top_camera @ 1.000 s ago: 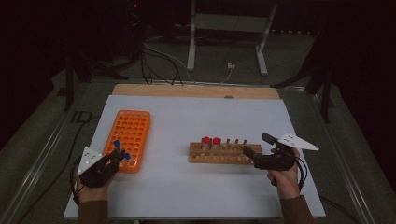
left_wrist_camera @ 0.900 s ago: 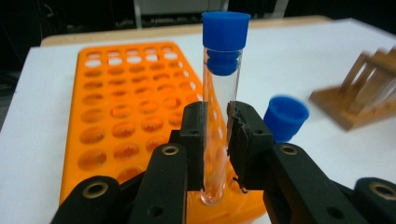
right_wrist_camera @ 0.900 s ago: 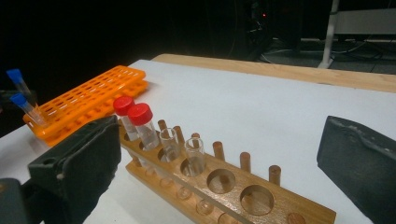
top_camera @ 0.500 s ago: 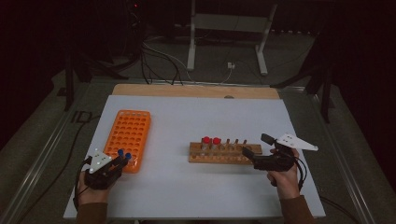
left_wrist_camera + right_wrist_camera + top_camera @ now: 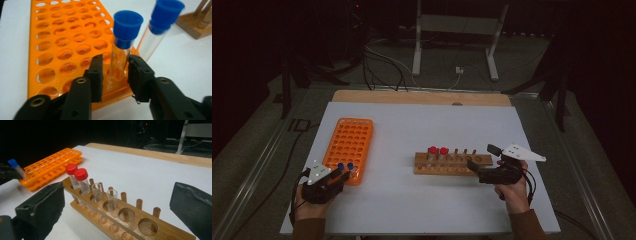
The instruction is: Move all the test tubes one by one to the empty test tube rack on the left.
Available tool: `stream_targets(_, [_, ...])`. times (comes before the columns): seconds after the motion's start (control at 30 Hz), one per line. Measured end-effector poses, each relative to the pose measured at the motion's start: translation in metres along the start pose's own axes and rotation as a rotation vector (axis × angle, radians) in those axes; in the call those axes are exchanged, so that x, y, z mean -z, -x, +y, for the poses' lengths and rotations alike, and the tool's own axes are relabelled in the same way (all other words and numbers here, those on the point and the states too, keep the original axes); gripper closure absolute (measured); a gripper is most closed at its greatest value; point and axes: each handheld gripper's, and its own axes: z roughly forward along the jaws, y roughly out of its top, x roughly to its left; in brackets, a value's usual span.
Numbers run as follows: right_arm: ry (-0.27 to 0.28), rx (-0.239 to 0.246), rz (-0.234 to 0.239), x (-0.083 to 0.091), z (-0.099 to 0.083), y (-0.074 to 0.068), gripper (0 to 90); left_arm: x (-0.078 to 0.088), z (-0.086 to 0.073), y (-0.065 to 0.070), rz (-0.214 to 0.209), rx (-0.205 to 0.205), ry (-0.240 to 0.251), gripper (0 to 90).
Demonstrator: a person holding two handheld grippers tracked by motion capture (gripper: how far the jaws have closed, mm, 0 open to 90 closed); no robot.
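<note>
An orange tube rack (image 5: 349, 142) lies at the table's left. Two blue-capped tubes stand in its near right corner. My left gripper (image 5: 343, 175) sits at that corner, and its jaws have just been opening. In the left gripper view the left gripper (image 5: 115, 61) stands around one blue-capped tube (image 5: 127, 22), with a gap showing at one pad; the second blue-capped tube (image 5: 166, 10) stands just beyond. My right gripper (image 5: 482, 157) is open wide at the right end of the wooden rack (image 5: 452, 167). That rack holds two red-capped tubes (image 5: 71, 169) (image 5: 81, 174) and two uncapped glass tubes (image 5: 97, 188).
The white table sheet (image 5: 422, 125) has a wooden strip (image 5: 422, 97) along its far edge. Cables and a metal stand (image 5: 452, 45) lie on the floor beyond the table. The wooden rack's larger holes (image 5: 147, 226) near my right gripper hold nothing.
My left gripper has turned slightly at the orange rack's near corner, where the blue-capped tubes stand. The right gripper has kept still beside the wooden rack.
</note>
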Motion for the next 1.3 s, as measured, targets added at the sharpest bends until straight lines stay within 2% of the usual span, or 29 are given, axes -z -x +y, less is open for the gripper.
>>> stream_targets(0.13, [-0.016, 0.004, 0.013, -0.003, -0.001, -0.002, 0.9, 0.009, 0.000, -0.003, -0.002, 0.024, 0.037, 59.2])
stream_targets(0.23, [-0.019, 0.014, 0.010, -0.004, -0.001, -0.002, 6.1, 0.016, 0.001, -0.005, -0.004, 0.044, 0.065, 52.9])
stream_targets(0.37, [-0.025, 0.023, 0.004, -0.007, -0.001, -0.001, 12.8, 0.026, 0.002, -0.006, -0.020, 0.067, 0.138, 43.8])
stream_targets(0.57, [-0.053, 0.016, -0.002, -0.014, -0.002, 0.002, 18.7, 0.037, 0.010, -0.004, -0.046, 0.097, 0.253, 27.3])
stream_targets(0.63, [-0.063, 0.011, -0.008, -0.017, -0.003, 0.003, 19.1, 0.039, 0.014, -0.002, -0.049, 0.104, 0.278, 22.0])
stream_targets(0.73, [-0.082, 0.013, -0.012, -0.024, -0.005, 0.004, 22.4, 0.038, 0.021, 0.001, -0.042, 0.111, 0.284, 15.8])
stream_targets(0.83, [-0.105, 0.031, -0.029, -0.031, -0.007, 0.003, 29.6, 0.033, 0.026, 0.004, -0.047, 0.123, 0.285, 8.0])
stream_targets(0.93, [-0.106, 0.063, -0.025, -0.037, -0.009, 0.000, 44.6, 0.031, 0.030, 0.008, -0.050, 0.113, 0.285, 1.4])
stream_targets(1.1, [-0.123, 0.078, -0.028, -0.048, -0.013, -0.003, 54.7, 0.032, 0.037, 0.014, -0.046, 0.092, 0.297, 0.4])
stream_targets(1.3, [-0.125, 0.116, -0.024, -0.052, -0.017, -0.007, 67.7, 0.029, 0.046, 0.023, -0.065, 0.078, 0.311, 0.4])
